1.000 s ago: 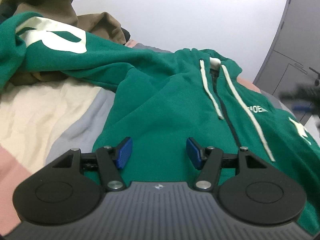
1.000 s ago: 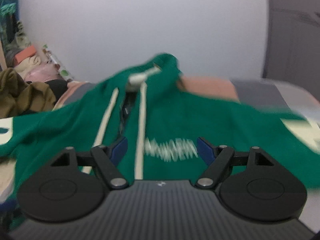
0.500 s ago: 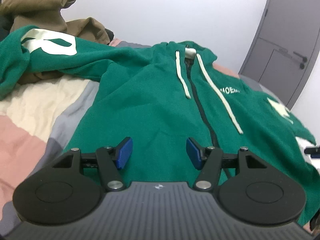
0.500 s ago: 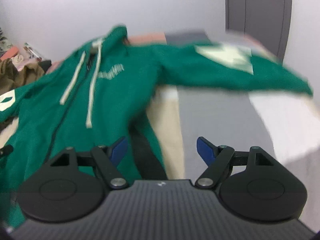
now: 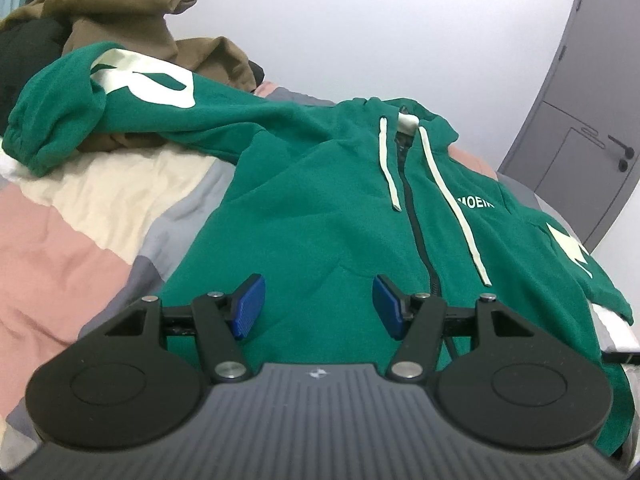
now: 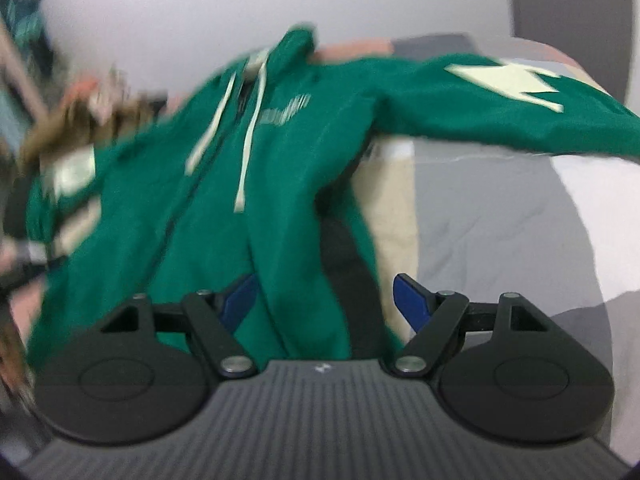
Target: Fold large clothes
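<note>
Green hoodie spread front-up on a bed, zip closed, hood toward the white wall. Two pale drawstrings trailing down the chest on either side of the zip, white lettering beside the longer one. One sleeve stretched out to the left of the left-wrist view, large white print on it, cuff draped over a brown heap of clothes. Other sleeve reaching right, marked with a pale jagged patch (clearest in the right-wrist view, though that picture is blurred). Bedcover in pink, cream and grey blocks. Grey door at the right, past the bed.

Left gripper above the lower front of the hoodie, blue pads parted with a clear gap, nothing between them, no cloth pinched. Right gripper over the hoodie's right edge, near the hem, where green cloth meets cream and grey bedcover; jaws wide apart, holding nothing, one pad over the cloth, the other over bare bedcover. Dark lining or shadow showing along that edge of the hoodie; cannot tell which. Touching the cloth or just above it: cannot tell for either gripper.
</note>
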### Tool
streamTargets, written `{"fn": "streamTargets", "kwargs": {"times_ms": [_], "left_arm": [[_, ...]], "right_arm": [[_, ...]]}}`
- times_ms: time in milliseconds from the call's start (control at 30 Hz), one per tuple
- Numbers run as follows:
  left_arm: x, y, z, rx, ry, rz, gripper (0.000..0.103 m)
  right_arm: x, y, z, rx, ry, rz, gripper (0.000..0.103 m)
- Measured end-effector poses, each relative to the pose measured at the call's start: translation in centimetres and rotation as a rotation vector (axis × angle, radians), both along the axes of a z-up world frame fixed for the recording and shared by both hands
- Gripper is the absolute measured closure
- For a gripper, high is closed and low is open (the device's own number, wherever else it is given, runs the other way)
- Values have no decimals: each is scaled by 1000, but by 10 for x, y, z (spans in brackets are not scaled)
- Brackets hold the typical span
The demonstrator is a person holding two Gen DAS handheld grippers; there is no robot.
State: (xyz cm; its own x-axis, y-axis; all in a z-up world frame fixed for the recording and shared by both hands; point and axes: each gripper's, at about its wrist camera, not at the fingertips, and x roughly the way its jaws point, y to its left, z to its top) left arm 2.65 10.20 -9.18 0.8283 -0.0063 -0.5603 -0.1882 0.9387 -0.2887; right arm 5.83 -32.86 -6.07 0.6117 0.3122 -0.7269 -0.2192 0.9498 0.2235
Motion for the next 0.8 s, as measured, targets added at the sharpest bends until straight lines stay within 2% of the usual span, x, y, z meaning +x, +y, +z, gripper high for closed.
{"fn": "streamTargets", "kwargs": {"times_ms": [67,100,133,167,200,267,333,400,567,600,667,800], "left_arm": [[0,0,0,10,1,2,38],[0,-1,0,11,3,1,38],[0,-1,0,7,5,-1,38],[-1,0,1,0,5,-4,38],[-2,0,1,-4,4,-6,38],[-4,0,2,-9,-3,-14,38],[-5,-1,3,-17,-7,-28,38],[-5,-1,4,-35,-13,-48,38],[-5,-4,5,-90,-32,-110,38],[-4,-5,4,-94,-28,-118,38],[-1,-8,3,-97,-15,-133,38],[4,-14,-3,-82,20,-153,38]], "right_arm": [[-1,18,-9,-135,32,39,27],[1,25,-15,-191,50,51,32],[3,29,-20,-224,72,54,41],[4,32,-24,-239,95,53,45],[5,34,-28,-238,110,47,45],[7,34,-28,-216,128,30,55],[8,28,-24,-121,161,-2,82],[6,20,-14,-16,174,-11,90],[-6,-10,28,248,107,-57,94],[-8,-15,32,272,106,-80,94],[-8,-24,30,268,133,-122,94],[4,-32,-6,201,290,-178,94]]}}
